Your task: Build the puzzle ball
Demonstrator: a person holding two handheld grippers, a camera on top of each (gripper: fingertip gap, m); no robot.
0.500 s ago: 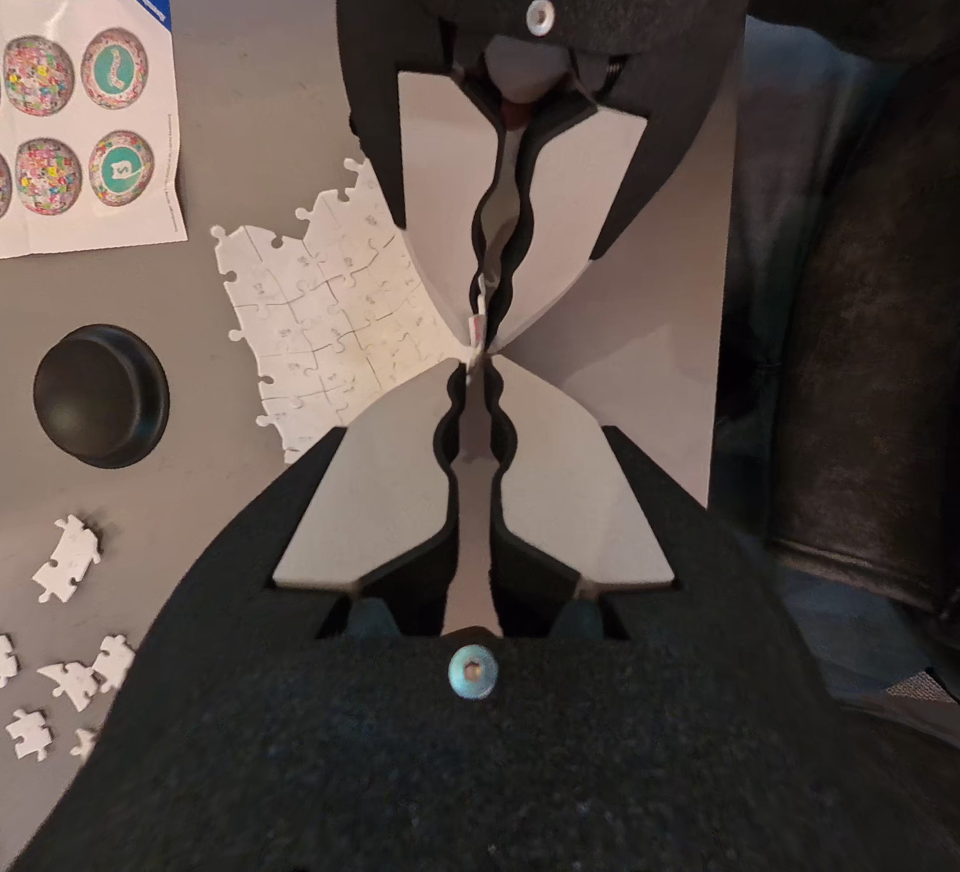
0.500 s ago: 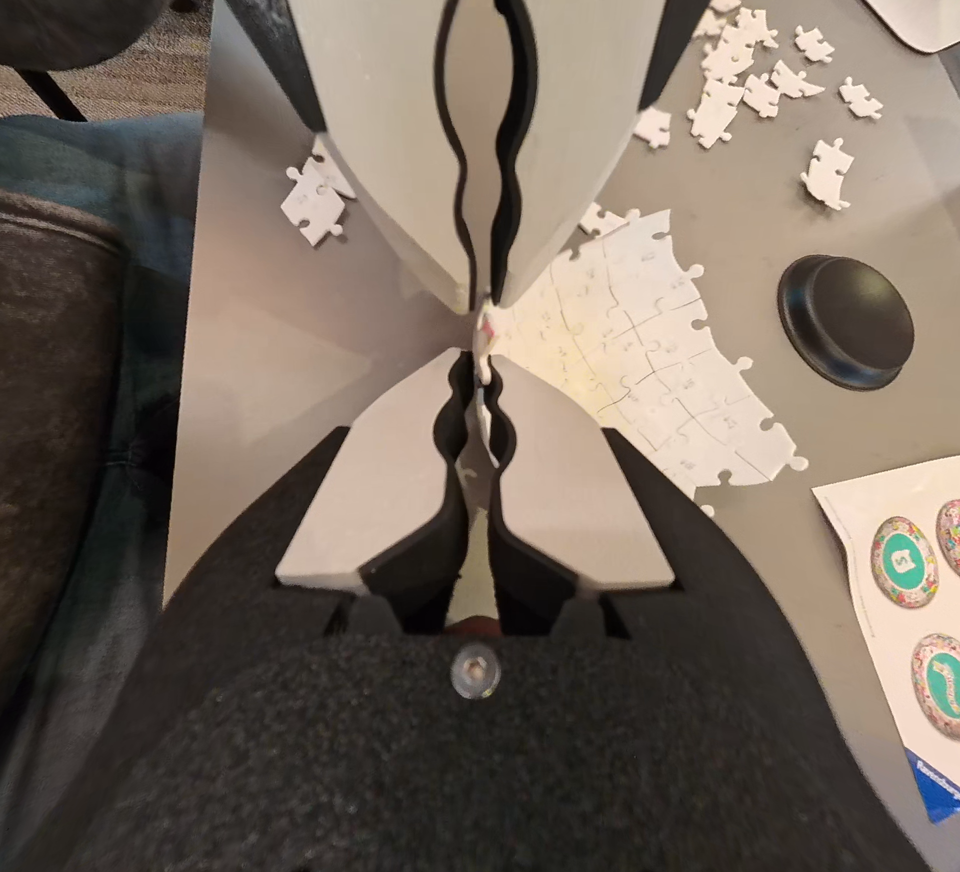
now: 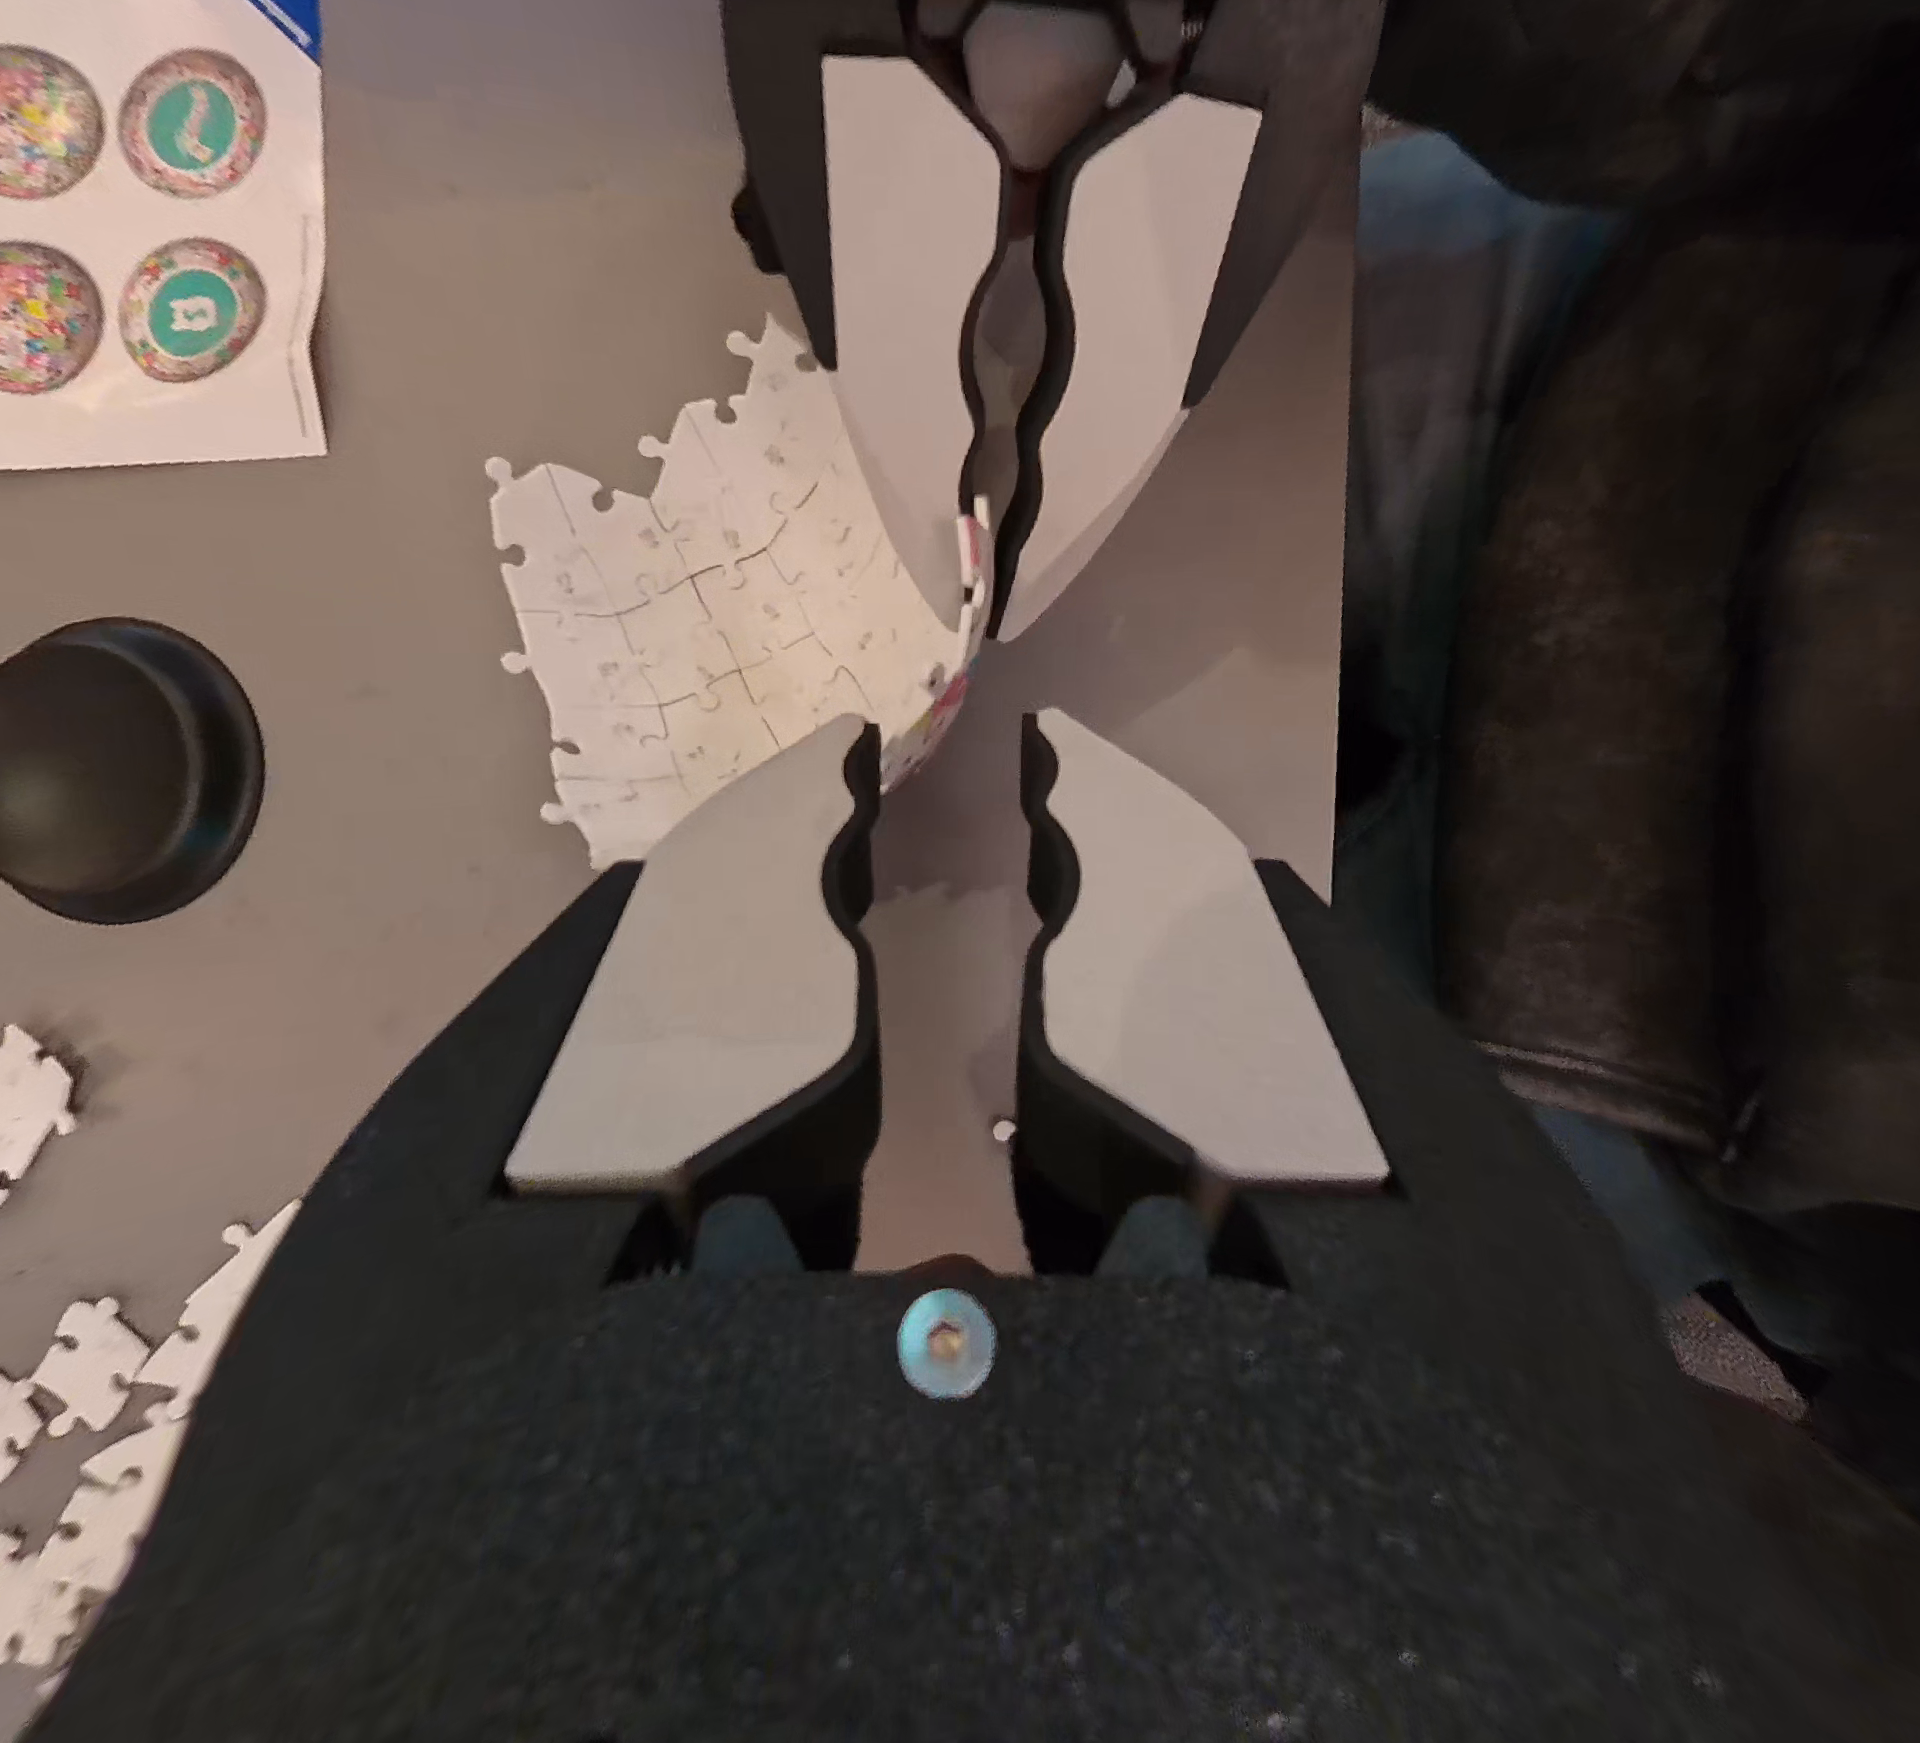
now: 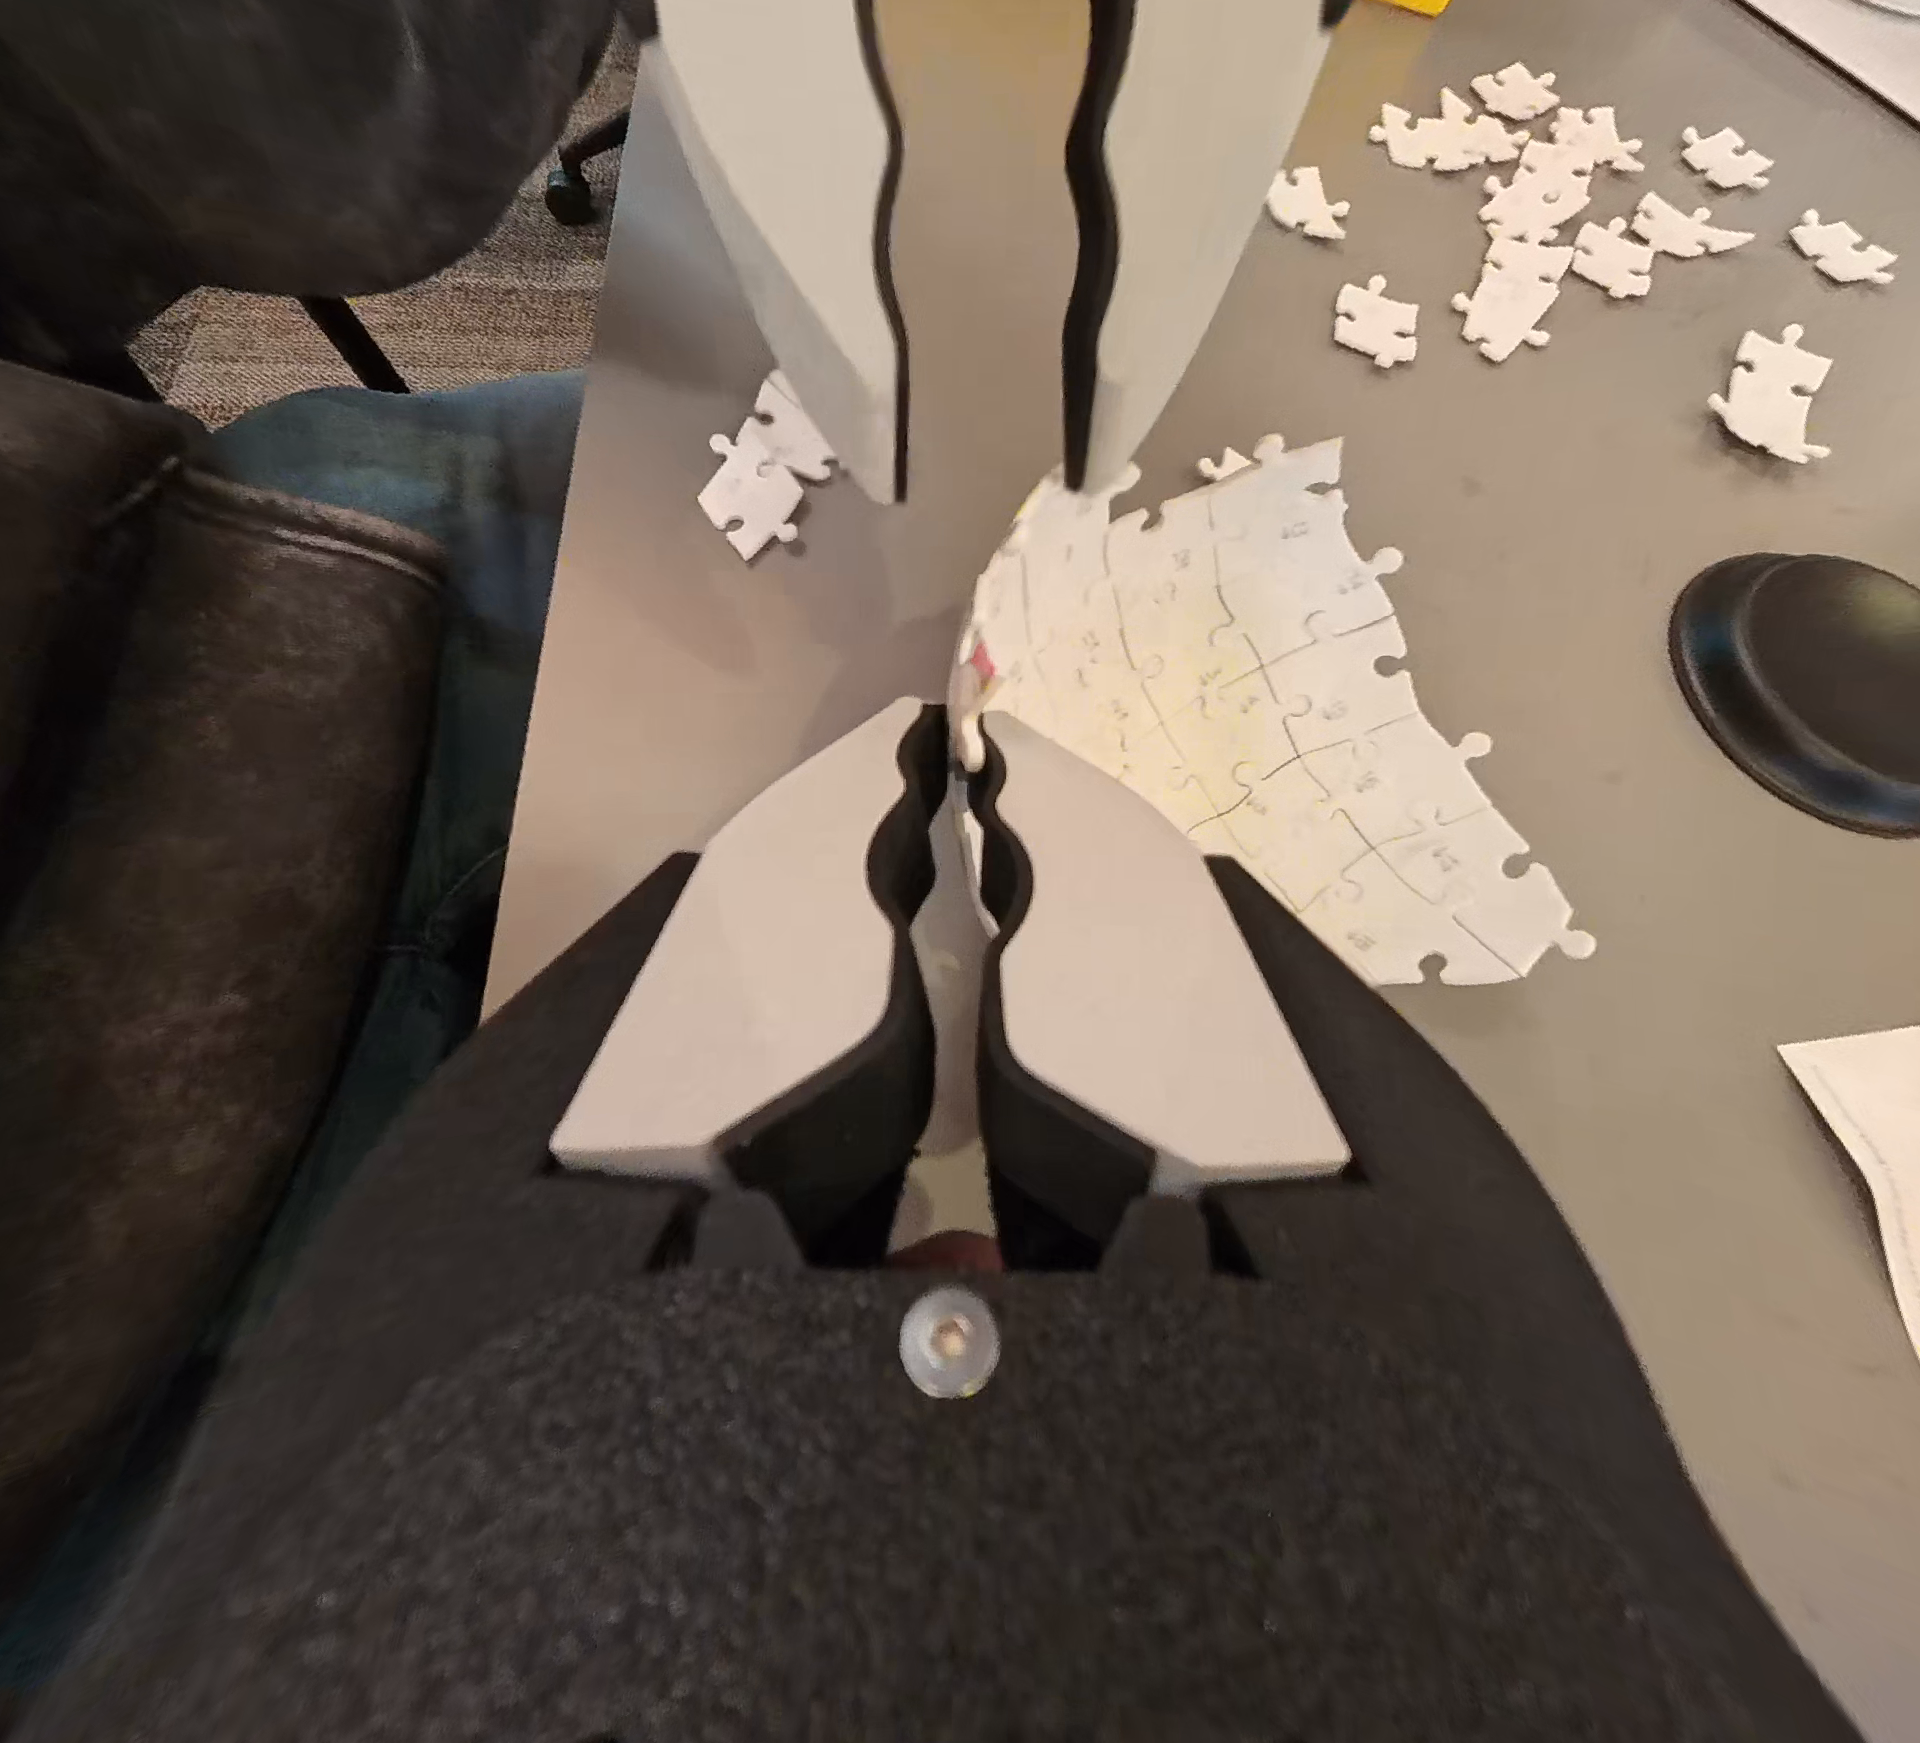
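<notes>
Right gripper (image 4: 951, 737) jaws clamped on edge of curved puzzle section (image 4: 1278, 727), white underside up, long axis slanting across worktop (image 4: 1558, 1174). Left gripper (image 3: 951, 737) jaws apart, empty.

Likely an office: grey bench (image 4: 1558, 1174), carpet floor (image 4: 239, 343) and a castor chair (image 4: 566, 181) beside it.

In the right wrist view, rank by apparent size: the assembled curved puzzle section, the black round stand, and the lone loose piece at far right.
1. Assembled curved puzzle section.
2. Black round stand, cut off by the frame edge, so its full size is unsure.
3. Lone loose piece.
</notes>
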